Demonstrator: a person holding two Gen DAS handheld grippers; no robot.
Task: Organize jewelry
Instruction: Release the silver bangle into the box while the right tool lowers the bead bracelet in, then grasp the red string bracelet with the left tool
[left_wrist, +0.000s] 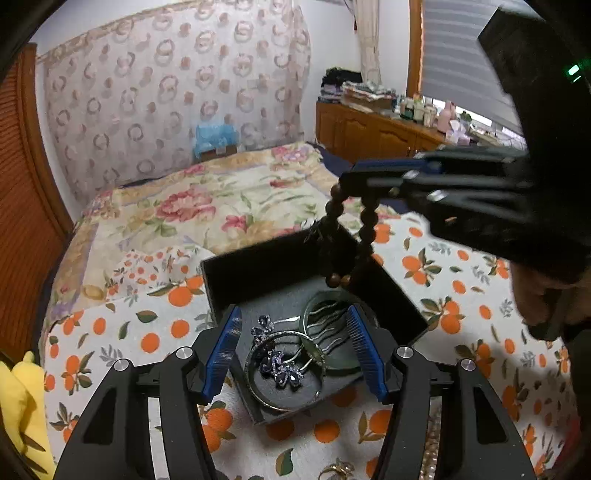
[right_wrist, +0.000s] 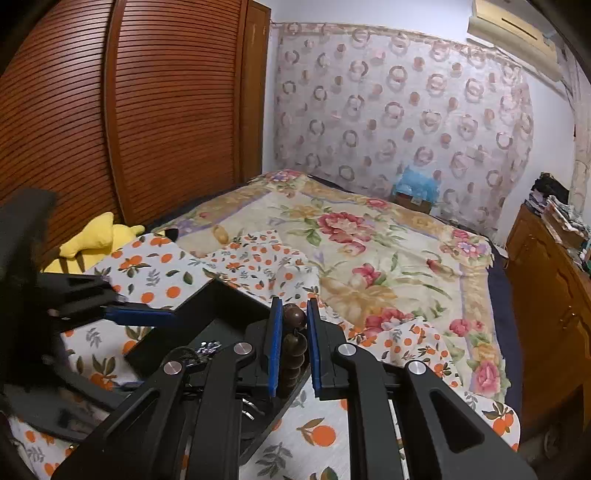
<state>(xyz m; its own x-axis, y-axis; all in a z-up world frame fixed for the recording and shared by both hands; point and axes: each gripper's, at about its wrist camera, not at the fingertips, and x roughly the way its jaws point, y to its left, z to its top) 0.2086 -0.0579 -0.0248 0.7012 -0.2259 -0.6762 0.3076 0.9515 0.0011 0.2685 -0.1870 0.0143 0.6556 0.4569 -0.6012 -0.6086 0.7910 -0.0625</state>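
Observation:
An open black box (left_wrist: 266, 258) sits on the orange-print cloth. It holds a silver bangle (left_wrist: 258, 391), a purple flower hair clip (left_wrist: 277, 365), a green bangle (left_wrist: 343, 365) and a hair comb (left_wrist: 325, 325). My left gripper (left_wrist: 295, 352) hovers open over the near end of the box, its blue pads spread to either side of the jewelry. My right gripper (left_wrist: 349, 179) is shut on a brown bead bracelet (left_wrist: 367, 225), which hangs down over the box. In the right wrist view the beads (right_wrist: 294, 317) sit between that gripper's pads (right_wrist: 275, 343), above the box (right_wrist: 221, 299).
A gold ornament (left_wrist: 338, 470) and a pearl strand (left_wrist: 430, 443) lie on the cloth near the front edge. A yellow plush (right_wrist: 99, 236) lies at the left by the slatted wooden door. A floral blanket (right_wrist: 351, 240) covers the bed behind. A wooden dresser (right_wrist: 546, 295) stands at the right.

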